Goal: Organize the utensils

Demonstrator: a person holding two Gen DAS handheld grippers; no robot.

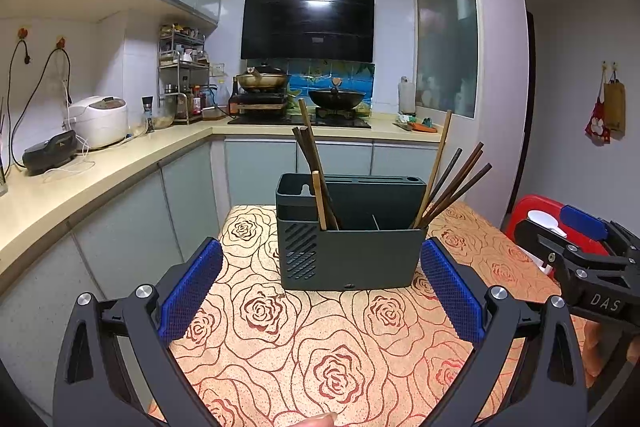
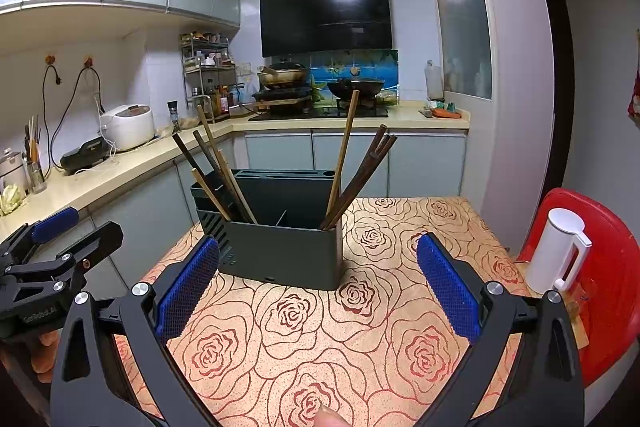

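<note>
White kettle [image 2: 558, 251] on red stool [image 2: 608, 291]: plain in right wrist view only; left wrist view shows just a sliver behind the other tool.

Left gripper [image 1: 322, 291]: jaws spread wide, holding nothing. Right gripper [image 2: 318, 287]: same, wide and empty.

Dark grey utensil holder [image 1: 352, 251]: upright on rose-patterned tablecloth [image 1: 320, 347], ahead of both grippers, apart from the pads.

Contents: chopsticks [image 1: 316, 171] leaning left in one compartment; further chopsticks [image 1: 456, 183] leaning right in the other.
</note>
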